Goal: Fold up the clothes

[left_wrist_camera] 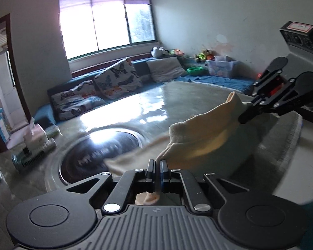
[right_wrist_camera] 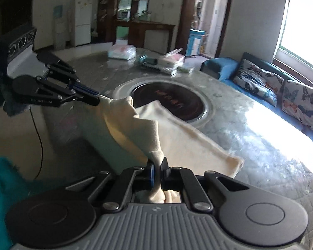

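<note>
1. Two handheld grippers are each pinching one cream-coloured cloth [right_wrist_camera: 148, 133] and holding its near edge up off a table [right_wrist_camera: 260, 137].
2. Seen from its own camera, the left gripper [left_wrist_camera: 157, 166] is clamping a corner of the cloth, with its jaws pressed nearly together on the fabric.
3. The right gripper [right_wrist_camera: 157, 165] is squeezing another bunched corner, and the fabric is poking through behind its jaws.
4. Each gripper is appearing in the other's camera, pinching its end of the raised edge.
5. Between the two grippers the cloth is sagging in loose folds.
6. Its far part is lying flat on the table and is overlapping the edge of a round dark cooktop [right_wrist_camera: 171, 100] set into the tabletop.
7. Beyond the cooktop, plastic-wrapped packages [right_wrist_camera: 123, 51] are sitting on the table.
8. Butterfly-print cushions [left_wrist_camera: 116, 79] are leaning on a blue bench under a bright window [left_wrist_camera: 106, 23].
</note>
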A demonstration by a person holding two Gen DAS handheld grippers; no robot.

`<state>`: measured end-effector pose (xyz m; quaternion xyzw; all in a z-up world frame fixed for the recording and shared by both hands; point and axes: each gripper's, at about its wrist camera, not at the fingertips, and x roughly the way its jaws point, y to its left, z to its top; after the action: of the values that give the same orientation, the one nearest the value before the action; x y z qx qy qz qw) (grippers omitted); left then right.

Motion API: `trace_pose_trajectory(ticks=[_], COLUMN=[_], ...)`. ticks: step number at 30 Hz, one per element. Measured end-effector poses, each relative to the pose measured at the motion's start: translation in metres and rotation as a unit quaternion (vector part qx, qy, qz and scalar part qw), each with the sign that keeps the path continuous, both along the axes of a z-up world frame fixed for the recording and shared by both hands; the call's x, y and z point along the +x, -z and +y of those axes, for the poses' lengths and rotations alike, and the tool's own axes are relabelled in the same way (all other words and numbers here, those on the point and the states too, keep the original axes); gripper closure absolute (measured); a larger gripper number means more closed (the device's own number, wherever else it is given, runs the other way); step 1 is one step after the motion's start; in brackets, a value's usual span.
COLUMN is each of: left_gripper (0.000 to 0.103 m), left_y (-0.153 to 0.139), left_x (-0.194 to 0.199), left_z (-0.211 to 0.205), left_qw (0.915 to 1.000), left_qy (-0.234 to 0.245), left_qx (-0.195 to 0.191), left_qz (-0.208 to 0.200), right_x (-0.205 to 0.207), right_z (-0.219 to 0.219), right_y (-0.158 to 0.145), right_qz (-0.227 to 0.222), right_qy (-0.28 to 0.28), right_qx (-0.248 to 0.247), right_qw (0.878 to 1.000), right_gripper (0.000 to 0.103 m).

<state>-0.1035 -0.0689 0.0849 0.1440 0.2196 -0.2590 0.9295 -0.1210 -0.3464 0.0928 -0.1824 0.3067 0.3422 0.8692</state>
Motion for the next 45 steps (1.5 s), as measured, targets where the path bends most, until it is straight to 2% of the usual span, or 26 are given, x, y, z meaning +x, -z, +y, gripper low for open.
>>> trace_pose_trajectory(ticks=[4,7,12,15,18,20,22,23,25,30,35,37,40,45], left_gripper=[0.098,0.098,0.098,0.096,0.096,0.096,0.095,0.092,0.078,0.077,0.077,0.077,0.076,0.074], left_y=[0.004,0.018,0.048,0.064,0.063,0.053,0.040,0.036,0.031,0.039,0.051,0.056,0.064,0.064], left_x=[0.052,0.091,0.135,0.151,0.151,0.145,0.135,0.129,0.120,0.120,0.136,0.140,0.147,0.146], left_z=[-0.008,-0.018,-0.025,-0.025,-0.019,-0.015,-0.014,-0.016,-0.023,-0.044,-0.049,-0.050,-0.051,-0.052], left_qw=[0.9996,0.9988,0.9951,0.9920,0.9896,0.9890,0.9885,0.9889,0.9896,0.9877,0.9807,0.9786,0.9750,0.9746], left_qy=[-0.024,-0.042,-0.081,-0.103,-0.121,-0.126,-0.121,-0.111,-0.087,-0.070,-0.077,-0.084,-0.095,-0.098], left_qx=[-0.009,-0.004,0.006,0.011,0.001,-0.021,-0.049,-0.060,-0.075,-0.082,-0.092,-0.092,-0.092,-0.094], left_qz=[0.008,0.024,0.056,0.071,0.078,0.074,0.076,0.079,0.086,0.114,0.154,0.164,0.179,0.178], right_x=[0.050,0.089,0.139,0.152,0.156,0.149,0.138,0.133,0.130,0.142,0.157,0.158,0.150,0.125], right_z=[-0.001,-0.001,0.002,-0.002,-0.012,-0.015,-0.010,-0.007,0.003,0.026,0.032,0.029,0.022,0.008], right_y=[-0.002,0.006,0.040,0.064,0.077,0.073,0.064,0.059,0.055,0.066,0.086,0.084,0.078,0.071], right_qz=[0.010,0.023,0.053,0.064,0.072,0.052,0.015,0.002,-0.001,0.018,0.041,0.043,0.033,0.030], right_qy=[0.019,0.042,0.088,0.132,0.180,0.201,0.198,0.188,0.164,0.140,0.171,0.178,0.186,0.182], right_qx=[0.015,0.021,0.032,0.047,0.078,0.084,0.082,0.080,0.078,0.063,0.047,0.059,0.073,0.082], right_qw=[1.000,0.999,0.994,0.988,0.978,0.975,0.977,0.979,0.983,0.988,0.983,0.981,0.979,0.979], right_gripper=[0.099,0.099,0.098,0.092,0.088,0.088,0.087,0.086,0.085,0.085,0.085,0.085,0.085,0.085])
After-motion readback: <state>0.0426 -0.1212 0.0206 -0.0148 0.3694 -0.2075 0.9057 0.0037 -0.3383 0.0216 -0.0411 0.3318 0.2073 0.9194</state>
